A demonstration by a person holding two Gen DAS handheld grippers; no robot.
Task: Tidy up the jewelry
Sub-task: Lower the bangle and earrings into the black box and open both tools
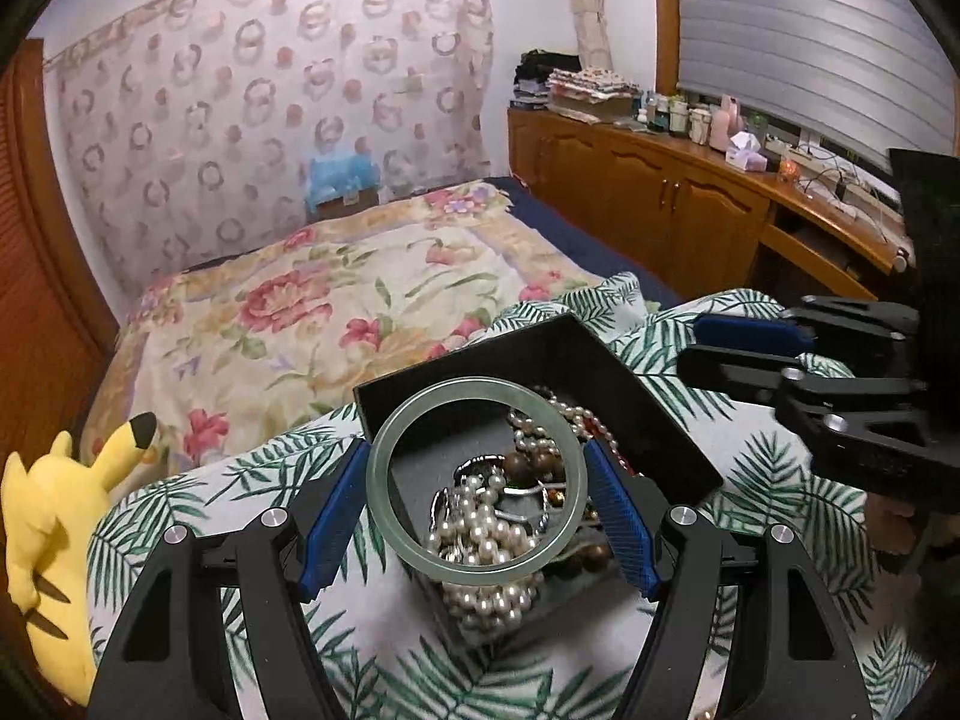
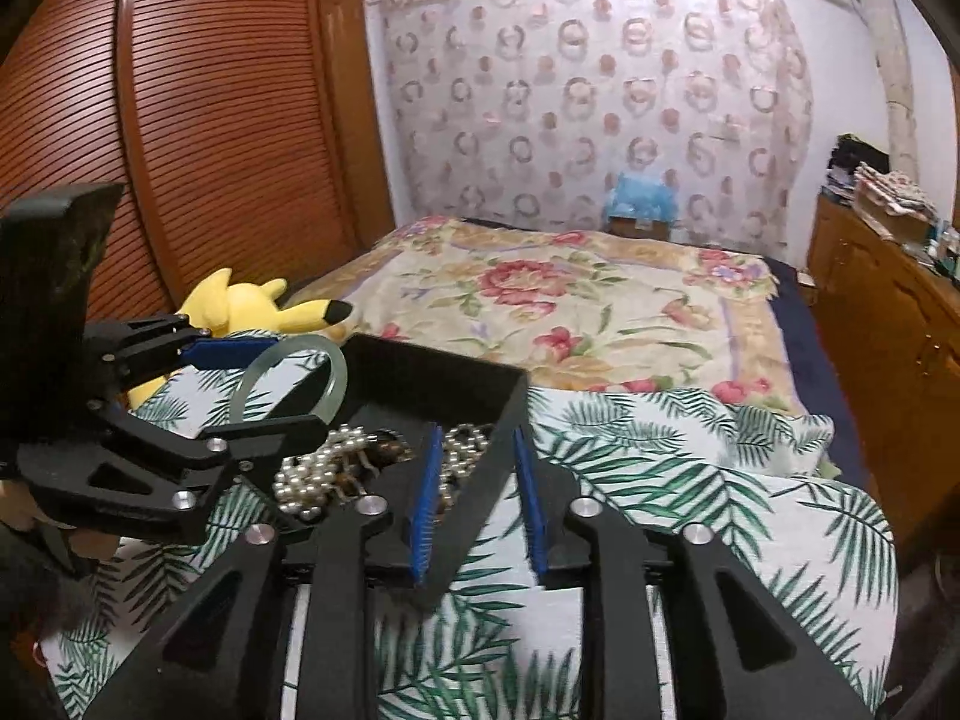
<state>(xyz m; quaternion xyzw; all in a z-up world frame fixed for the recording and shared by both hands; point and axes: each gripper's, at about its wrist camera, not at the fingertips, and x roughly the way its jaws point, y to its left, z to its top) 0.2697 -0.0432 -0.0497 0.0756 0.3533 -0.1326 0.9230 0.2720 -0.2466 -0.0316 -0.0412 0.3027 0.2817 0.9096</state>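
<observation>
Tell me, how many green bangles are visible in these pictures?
1. The green bangle is held between the pads of the left gripper, above the black box of pearls. Others may be hidden under the jewelry.

**Bedroom in warm indoor light**

Lying across the middle, a bed (image 1: 336, 294) under a floral spread. Hanging behind it, a ring-patterned curtain (image 1: 270, 96). Standing at one side, a louvred wardrobe (image 2: 198, 120); running along the other, a cluttered wooden cabinet (image 1: 648, 180) beneath lowered blinds (image 1: 804, 36).
</observation>
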